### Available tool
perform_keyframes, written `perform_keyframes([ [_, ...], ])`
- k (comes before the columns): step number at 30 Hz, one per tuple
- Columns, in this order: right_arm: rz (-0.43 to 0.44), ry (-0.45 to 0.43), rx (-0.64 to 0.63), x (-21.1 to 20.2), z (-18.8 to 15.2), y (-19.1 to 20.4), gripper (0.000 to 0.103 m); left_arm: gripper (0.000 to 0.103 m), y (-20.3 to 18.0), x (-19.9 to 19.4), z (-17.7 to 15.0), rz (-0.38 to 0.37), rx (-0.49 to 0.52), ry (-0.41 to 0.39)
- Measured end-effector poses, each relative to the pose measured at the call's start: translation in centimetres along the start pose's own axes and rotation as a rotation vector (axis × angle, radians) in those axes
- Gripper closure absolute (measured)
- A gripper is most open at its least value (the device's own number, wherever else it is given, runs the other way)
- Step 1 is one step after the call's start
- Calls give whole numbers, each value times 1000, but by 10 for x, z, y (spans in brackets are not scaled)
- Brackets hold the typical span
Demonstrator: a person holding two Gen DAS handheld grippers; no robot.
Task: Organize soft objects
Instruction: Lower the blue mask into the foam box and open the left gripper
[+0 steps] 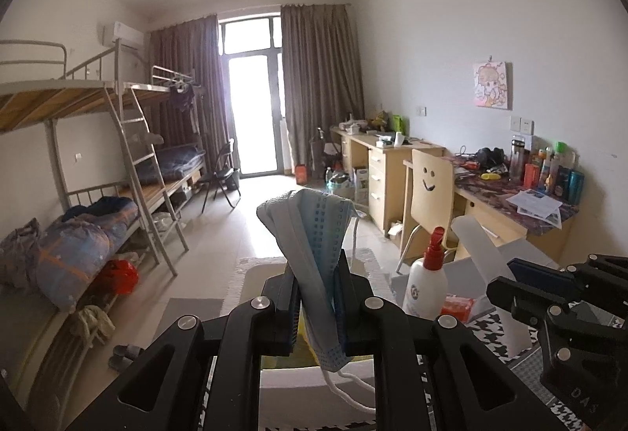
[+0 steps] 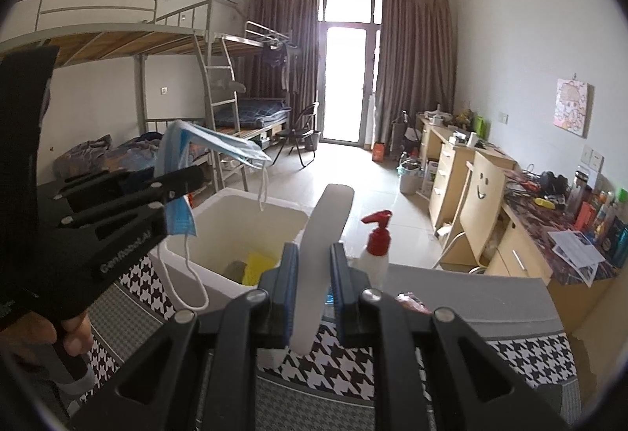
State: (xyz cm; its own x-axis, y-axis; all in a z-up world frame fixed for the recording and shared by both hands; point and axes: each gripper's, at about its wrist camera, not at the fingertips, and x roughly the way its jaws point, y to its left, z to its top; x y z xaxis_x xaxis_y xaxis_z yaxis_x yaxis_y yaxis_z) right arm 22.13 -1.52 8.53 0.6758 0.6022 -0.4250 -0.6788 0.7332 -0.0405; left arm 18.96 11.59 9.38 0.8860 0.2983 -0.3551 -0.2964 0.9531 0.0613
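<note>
Left gripper (image 1: 317, 297) clamped on a pale blue pleated face mask (image 1: 310, 234), held in the air above the white open-top plastic bin (image 2: 204, 234); white ear loops dangle. Right gripper (image 2: 314, 274) pinches a white translucent flat strip (image 2: 322, 231), upright. White pump bottle with red nozzle (image 2: 375, 250) stands just beside the bin's right wall, on the houndstooth-patterned tabletop (image 2: 522, 356).

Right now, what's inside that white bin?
Inside the white bin, the right wrist view shows something yellow and a grey item. The near wall and the right gripper hide the rest.
</note>
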Motion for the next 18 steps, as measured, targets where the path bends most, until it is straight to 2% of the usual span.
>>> perform_keyframes([
  [18, 41, 38, -20, 29, 8, 11, 85, 87, 20, 35, -9, 29, -16, 87],
])
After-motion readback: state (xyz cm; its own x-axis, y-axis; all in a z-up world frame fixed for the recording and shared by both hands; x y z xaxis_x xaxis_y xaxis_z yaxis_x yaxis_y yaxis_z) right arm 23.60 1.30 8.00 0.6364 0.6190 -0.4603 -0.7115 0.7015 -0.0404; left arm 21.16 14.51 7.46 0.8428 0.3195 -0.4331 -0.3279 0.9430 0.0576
